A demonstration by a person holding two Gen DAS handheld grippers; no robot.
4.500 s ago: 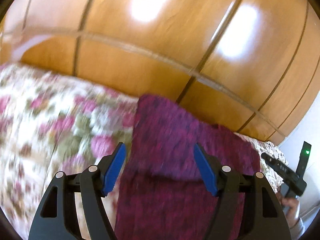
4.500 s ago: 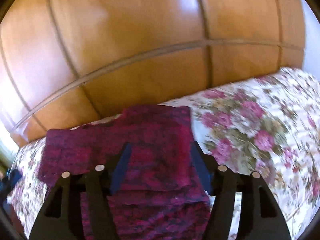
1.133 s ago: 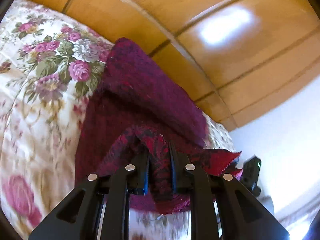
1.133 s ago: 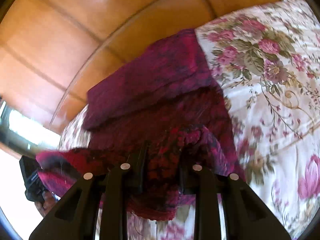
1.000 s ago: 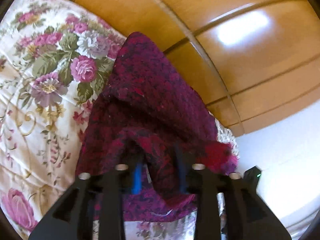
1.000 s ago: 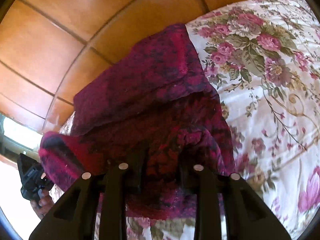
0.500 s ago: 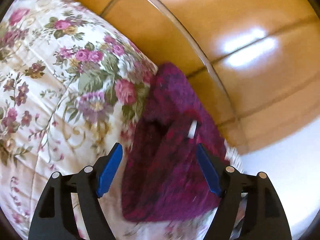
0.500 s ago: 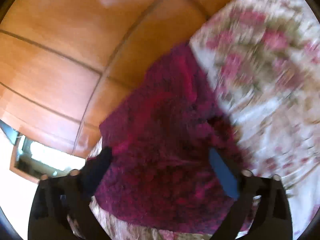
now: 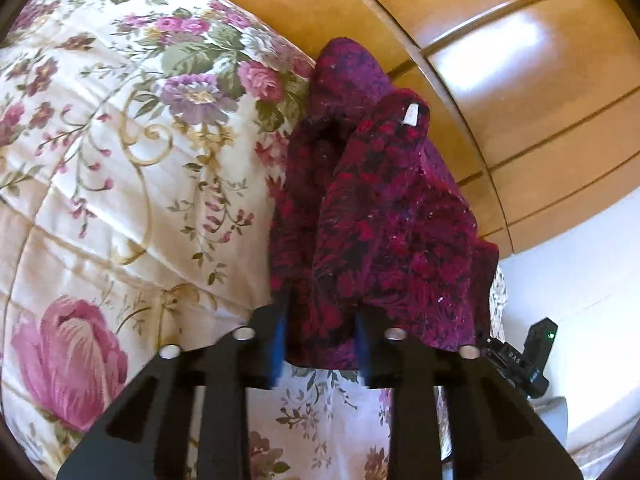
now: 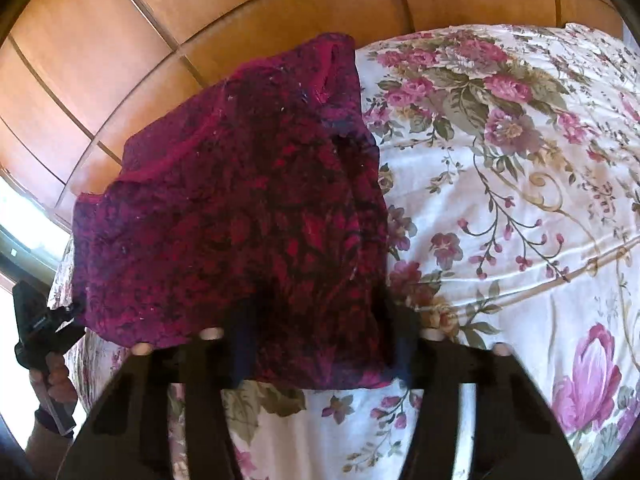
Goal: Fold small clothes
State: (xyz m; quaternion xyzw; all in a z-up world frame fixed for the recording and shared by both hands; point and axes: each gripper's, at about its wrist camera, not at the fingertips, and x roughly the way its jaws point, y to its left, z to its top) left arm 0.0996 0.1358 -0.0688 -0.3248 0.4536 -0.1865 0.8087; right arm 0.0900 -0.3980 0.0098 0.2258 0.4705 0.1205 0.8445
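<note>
Folded magenta knit garment [image 9: 384,216] lies on the floral bedspread [image 9: 120,184] against a wooden panelled wall [image 9: 500,80], a white label [image 9: 411,114] showing at its far end. Left hand-held gripper [image 9: 320,344]: jaws have just been closing, blue pads clamped on the garment's near edge. Right hand-held gripper [image 10: 320,354]: jaws likewise just closing, gripping the near hem (pads blurred). No containers are in view; a hand [image 10: 54,384] shows at the right view's left edge

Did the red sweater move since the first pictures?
Yes. The sweater lay spread flat along the wooden wall; now it is folded into a smaller bundle on the flowery bedspread, its near edge pulled away from that wall.
</note>
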